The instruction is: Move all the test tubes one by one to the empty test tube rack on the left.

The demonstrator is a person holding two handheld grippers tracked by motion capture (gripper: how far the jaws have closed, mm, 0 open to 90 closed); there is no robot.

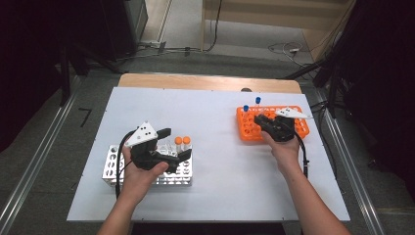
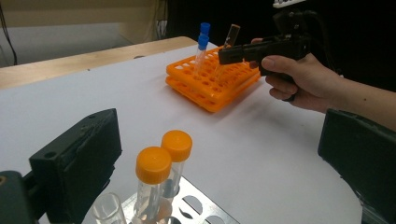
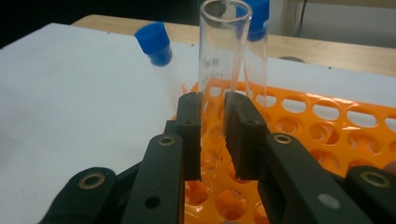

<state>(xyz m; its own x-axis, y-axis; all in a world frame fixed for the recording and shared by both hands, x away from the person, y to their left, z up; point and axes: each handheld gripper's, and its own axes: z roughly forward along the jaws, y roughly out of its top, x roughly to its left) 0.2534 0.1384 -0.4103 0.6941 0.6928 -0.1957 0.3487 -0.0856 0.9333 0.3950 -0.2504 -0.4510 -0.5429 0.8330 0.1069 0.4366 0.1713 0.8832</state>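
The right claw (image 3: 212, 135) has its jaws clamped on an uncapped glass tube (image 3: 223, 51), which stands upright over the orange rack (image 3: 327, 121). Two blue-capped tubes (image 3: 159, 60) stand just beyond its tips, close in. The left claw (image 2: 219, 154) is spread wide above the metal rack (image 1: 110, 169), gripping nothing, with two orange-capped tubes (image 2: 163, 161) between its jaws. Bare white desk (image 1: 215, 122) lies between the claws.

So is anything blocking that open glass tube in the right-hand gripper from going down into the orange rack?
Nothing visible does. The right gripper is shut on the open glass tube, whose lower end sits at the orange rack. The two blue-capped tubes stand behind it, apart from the jaws, not beneath the tube.
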